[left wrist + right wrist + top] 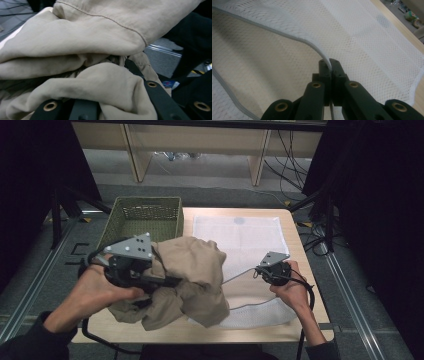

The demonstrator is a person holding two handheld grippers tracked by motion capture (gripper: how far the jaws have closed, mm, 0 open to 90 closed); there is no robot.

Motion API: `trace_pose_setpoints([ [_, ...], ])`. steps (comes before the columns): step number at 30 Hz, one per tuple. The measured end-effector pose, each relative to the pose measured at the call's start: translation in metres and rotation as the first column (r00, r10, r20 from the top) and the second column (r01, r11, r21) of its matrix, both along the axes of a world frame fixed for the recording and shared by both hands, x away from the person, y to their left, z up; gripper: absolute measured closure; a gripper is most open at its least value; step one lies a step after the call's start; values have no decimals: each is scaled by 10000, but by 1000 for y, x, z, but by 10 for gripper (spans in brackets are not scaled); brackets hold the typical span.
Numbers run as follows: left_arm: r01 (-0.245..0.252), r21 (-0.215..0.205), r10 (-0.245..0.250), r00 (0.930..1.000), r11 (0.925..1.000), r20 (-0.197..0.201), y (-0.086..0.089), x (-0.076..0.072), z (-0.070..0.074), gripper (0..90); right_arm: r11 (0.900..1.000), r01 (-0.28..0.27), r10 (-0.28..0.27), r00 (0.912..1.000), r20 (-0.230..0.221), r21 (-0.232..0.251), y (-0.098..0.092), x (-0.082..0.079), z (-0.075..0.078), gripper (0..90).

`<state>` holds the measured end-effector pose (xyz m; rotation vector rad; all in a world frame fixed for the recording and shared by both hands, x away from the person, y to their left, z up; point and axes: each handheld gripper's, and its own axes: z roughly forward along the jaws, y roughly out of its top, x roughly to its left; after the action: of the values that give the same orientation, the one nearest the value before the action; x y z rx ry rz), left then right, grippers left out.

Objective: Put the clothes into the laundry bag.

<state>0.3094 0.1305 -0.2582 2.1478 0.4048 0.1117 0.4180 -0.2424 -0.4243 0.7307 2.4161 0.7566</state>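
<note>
Soft, even light falls from above on the pale surface point(295, 245), while the room to the far left and right sinks into near black. In the left gripper view the beige cloth point(82, 37) is dim and muddy, with deep shadow in its folds. The right gripper view is brighter, the white mesh point(367, 42) sharp near the jaws and softening toward the far edges.

Lab: trailing cables point(290, 150), black curtains point(380, 195)
</note>
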Motion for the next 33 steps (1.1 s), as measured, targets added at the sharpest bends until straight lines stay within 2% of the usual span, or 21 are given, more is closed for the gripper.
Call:
trace_pose_setpoints([
  [2, 264, -28, -265, 9996, 9996, -109, -12, -4, -4, 749, 10000, -12, 12, 10000, 17, 54, 0, 0, 0, 899],
  [3, 601, 116, -599, 9981, 9981, -175, -17, -3, -6, 749, 9999, -113, 112, 9999, 84, 29, -1, 1, 0, 899],
  [5, 806, 63, -802, 9957, 9967, -473, -30, -4, -16, 748, 9999, -112, 111, 9999, 24, 78, -2, 1, 2, 899],
  [6, 1023, 149, -1010, 9923, 9946, -714, -38, -2, -23, 747, 9995, 117, -117, 9999, 1, 282, -1, 0, 2, 899],
  [7, 1112, 147, -1097, 9908, 9937, -796, -43, 0, -27, 747, 9996, -29, 28, 10000, 47, 279, -2, 1, 3, 900],
  [11, 1497, 201, -1453, 9787, 9885, -1447, -69, 8, -55, 745, 9989, 1, -6, 9999, 108, 464, -4, 0, 6, 900],
  [14, 1767, 305, -1674, 9661, 9838, -1965, -88, 17, -77, 742, 9986, -14, 4, 9998, 193, 520, -5, -1, 10, 900],
  [15, 1903, 331, -1784, 9587, 9812, -2217, -94, 21, -85, 740, 9980, 56, -66, 9998, 161, 625, -5, -2, 11, 899],
  [17, 1908, 466, -1722, 9494, 9805, -2627, -105, 26, -99, 738, 9981, -23, 6, 9996, 282, 610, -6, -2, 14, 900],
  [18, 1993, 420, -1795, 9418, 9790, -2842, -111, 28, -107, 736, 9975, 1, -22, 9995, 309, 705, -6, -2, 14, 900],
  [19, 1964, 483, -1737, 9392, 9793, -2962, -117, 30, -115, 733, 9975, -114, 81, 9989, 470, 698, -7, -2, 16, 900],
  [20, 2044, 514, -1788, 9334, 9775, -3111, -122, 33, -121, 731, 9968, 50, -77, 9994, 345, 797, -7, -3, 17, 900],
  [22, 2079, 601, -1757, 9234, 9763, -3412, -131, 38, -133, 728, 9967, -136, 94, 9985, 537, 794, -8, -3, 19, 900],
  [23, 1979, 614, -1652, 9239, 9783, -3451, -135, 42, -137, 727, 9966, -115, 68, 9983, 578, 814, -8, -4, 21, 900],
  [24, 1852, 660, -1523, 9278, 9805, -3407, -139, 45, -141, 726, 9962, -119, 74, 9986, 518, 866, -8, -5, 22, 900],
  [25, 1662, 592, -1357, 9274, 9843, -3485, -142, 48, -145, 723, 9959, -184, 129, 9979, 628, 884, -8, -6, 25, 900],
  [26, 1639, 643, -1345, 9357, 9844, -3260, -144, 52, -147, 723, 9959, -184, 129, 9979, 628, 884, -8, -6, 25, 900],
  [27, 1395, 804, -1095, 9476, 9870, -3000, -147, 56, -149, 718, 9956, -310, 248, 9972, 706, 882, -8, -7, 28, 900],
  [29, 1038, 1109, -727, 9643, 9884, -2548, -149, 61, -149, 716, 9956, -237, 177, 9976, 670, 903, -8, -8, 30, 900],
  [32, 542, 1200, -306, 9812, 9913, -1903, -148, 64, -141, 712, 9950, -190, 119, 9973, 720, 985, -7, -11, 35, 900],
  [33, 678, 1028, -496, 9841, 9924, -1706, -148, 66, -138, 712, 9948, -326, 246, 9963, 829, 970, -8, -10, 36, 900],
])
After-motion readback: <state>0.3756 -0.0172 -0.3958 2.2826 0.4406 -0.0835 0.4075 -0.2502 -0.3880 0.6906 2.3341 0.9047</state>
